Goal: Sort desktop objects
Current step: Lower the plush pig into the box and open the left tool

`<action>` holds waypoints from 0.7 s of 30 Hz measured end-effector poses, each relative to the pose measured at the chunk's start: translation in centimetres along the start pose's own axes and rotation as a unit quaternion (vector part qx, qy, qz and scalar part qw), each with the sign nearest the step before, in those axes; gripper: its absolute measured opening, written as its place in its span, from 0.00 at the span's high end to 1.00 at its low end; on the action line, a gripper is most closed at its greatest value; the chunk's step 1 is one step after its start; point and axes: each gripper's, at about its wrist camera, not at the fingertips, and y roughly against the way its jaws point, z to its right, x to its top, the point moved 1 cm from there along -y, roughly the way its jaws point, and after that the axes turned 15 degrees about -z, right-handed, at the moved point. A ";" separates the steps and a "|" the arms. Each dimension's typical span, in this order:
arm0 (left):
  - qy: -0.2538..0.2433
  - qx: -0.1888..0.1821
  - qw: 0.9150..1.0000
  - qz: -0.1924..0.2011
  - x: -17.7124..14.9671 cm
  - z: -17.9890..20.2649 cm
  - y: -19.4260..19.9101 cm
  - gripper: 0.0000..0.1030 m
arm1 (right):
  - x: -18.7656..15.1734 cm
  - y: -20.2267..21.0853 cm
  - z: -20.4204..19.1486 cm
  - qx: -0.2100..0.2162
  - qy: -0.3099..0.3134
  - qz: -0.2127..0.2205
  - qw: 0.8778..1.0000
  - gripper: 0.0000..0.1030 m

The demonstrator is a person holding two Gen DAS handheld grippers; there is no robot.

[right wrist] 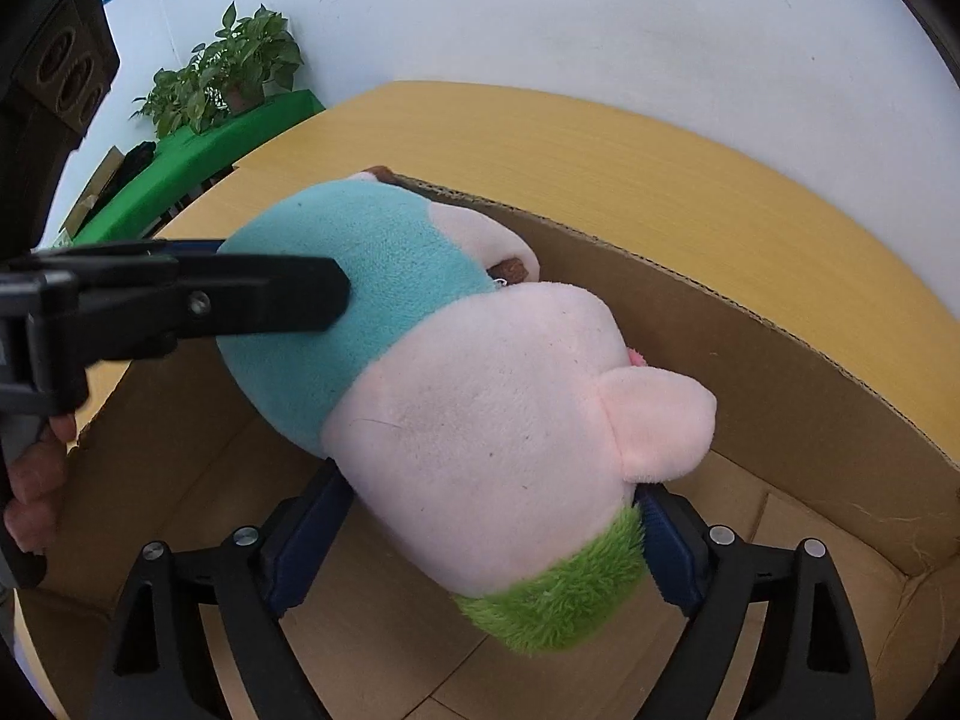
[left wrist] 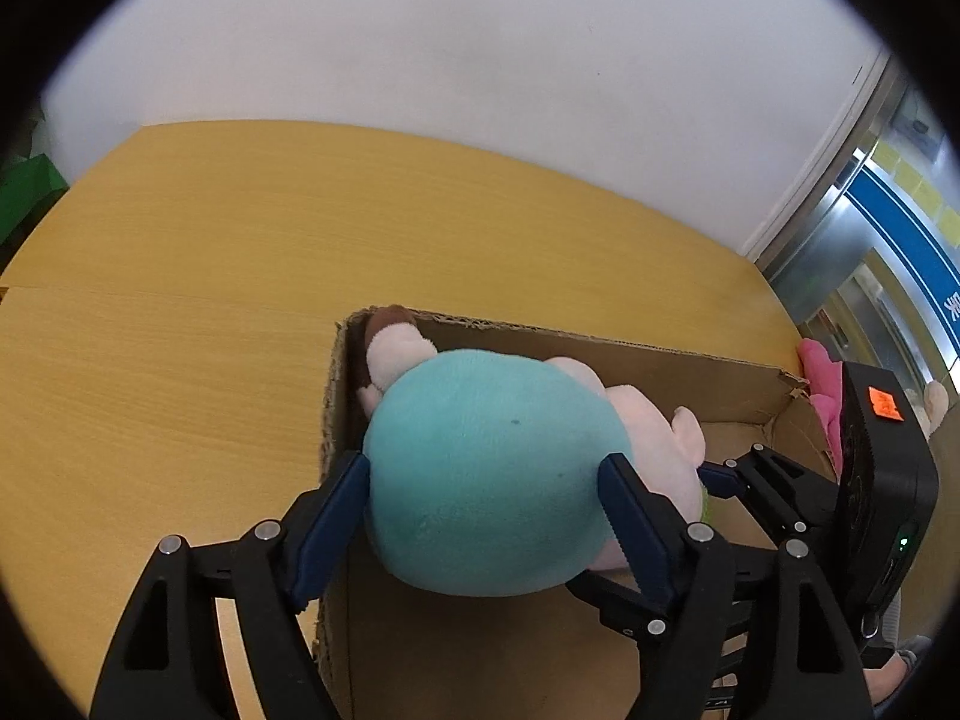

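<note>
Inside the open brown cardboard box [left wrist: 612,360] on the yellow wooden counter [left wrist: 180,330] lies a soft pig toy [left wrist: 480,480], teal body, pale pink head, green fringe, its length running along the box. Left gripper [left wrist: 486,516] jaws bracket the body, right gripper [right wrist: 492,534] jaws the head; whether the pads still press is unclear. No readable writing.

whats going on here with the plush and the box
A person is working two handheld grippers around one plush toy, a pink pig in a teal top, inside an open cardboard box on a wooden table. The left gripper brackets the teal body and the right gripper brackets the pink head; whether the pads still press cannot be told. The toy sits low in the box, so it looks nearly put away.
</note>
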 end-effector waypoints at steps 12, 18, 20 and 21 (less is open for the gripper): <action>-0.099 0.056 0.982 0.152 -10.2 4.9 16.4 0.23 | -11.5 17.9 -1.8 -0.054 -0.027 0.157 0.986 0.00; -0.124 0.079 0.964 0.221 -17.0 10.0 21.1 0.18 | -20.8 24.3 -5.8 -0.119 -0.052 0.192 0.973 0.00; -0.131 0.077 0.962 0.226 -19.1 11.3 22.3 0.18 | -23.2 25.6 -6.3 -0.135 -0.054 0.200 0.969 0.00; -0.131 0.076 0.962 0.226 -20.0 11.6 22.4 0.18 | -24.3 25.9 -7.0 -0.142 -0.056 0.203 0.967 0.00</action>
